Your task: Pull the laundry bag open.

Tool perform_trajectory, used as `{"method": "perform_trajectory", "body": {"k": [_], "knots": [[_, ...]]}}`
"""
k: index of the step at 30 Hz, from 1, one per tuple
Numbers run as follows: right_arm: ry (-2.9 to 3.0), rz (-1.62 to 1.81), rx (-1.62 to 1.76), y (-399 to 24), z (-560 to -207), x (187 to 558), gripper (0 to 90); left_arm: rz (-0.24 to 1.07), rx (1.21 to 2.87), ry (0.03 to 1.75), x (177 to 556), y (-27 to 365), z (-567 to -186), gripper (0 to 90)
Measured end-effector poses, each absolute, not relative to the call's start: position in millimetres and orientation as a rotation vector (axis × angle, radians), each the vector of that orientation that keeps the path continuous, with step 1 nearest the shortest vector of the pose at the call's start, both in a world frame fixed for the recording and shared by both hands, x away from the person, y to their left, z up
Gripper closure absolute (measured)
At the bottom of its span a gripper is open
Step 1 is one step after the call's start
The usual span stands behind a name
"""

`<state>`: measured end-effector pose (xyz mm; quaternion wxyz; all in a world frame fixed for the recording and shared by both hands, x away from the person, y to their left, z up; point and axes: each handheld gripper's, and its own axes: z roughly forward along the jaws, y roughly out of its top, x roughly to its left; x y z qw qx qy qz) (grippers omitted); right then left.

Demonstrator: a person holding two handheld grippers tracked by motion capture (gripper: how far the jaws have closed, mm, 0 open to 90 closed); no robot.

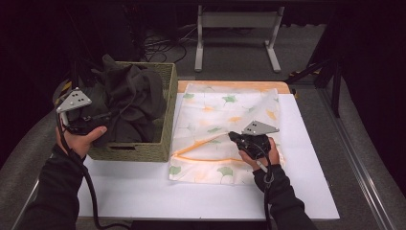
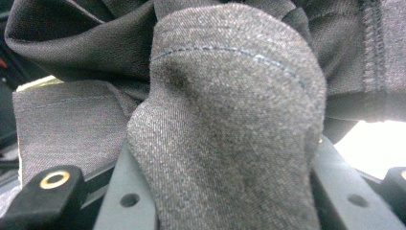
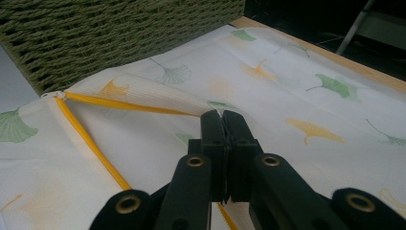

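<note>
Left claw (image 1: 98, 116) pinching dark garment (image 1: 127, 93) over basket (image 1: 165, 122); right claw (image 3: 222, 116) pressed together on the printed bag's (image 1: 225, 120) edge.

— What is your work surface there?

— A white board (image 1: 143, 189) laid over a wooden table (image 1: 230, 86), whose bare edge shows along the far side at twelve o'clock.

— And what do you have lying on it?

— At ten o'clock a woven green basket (image 1: 165, 124) stands on the board. Just beside it, from the centre toward two o'clock, a white mesh bag (image 1: 215, 115) with a leaf print and a yellow zip lies flat.
</note>
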<state>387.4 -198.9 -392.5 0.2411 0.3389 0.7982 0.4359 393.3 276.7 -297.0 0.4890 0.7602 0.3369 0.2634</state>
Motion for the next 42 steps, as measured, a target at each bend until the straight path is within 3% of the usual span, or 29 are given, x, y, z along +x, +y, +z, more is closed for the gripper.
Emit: {"method": "perform_trajectory", "body": {"k": [20,35,42], "knots": [[2.159,1.217,0.946,-207,-387,389,88.9,0.386,1.973,0.519,317,226,-272,62.3],[2.15,1.228,0.958,-209,-386,390,89.0,0.207,2.218,0.36,309,138,-323,61.9],[2.15,1.234,0.944,-210,-383,388,89.0,0.144,2.429,0.329,322,85,-360,61.0]]}}
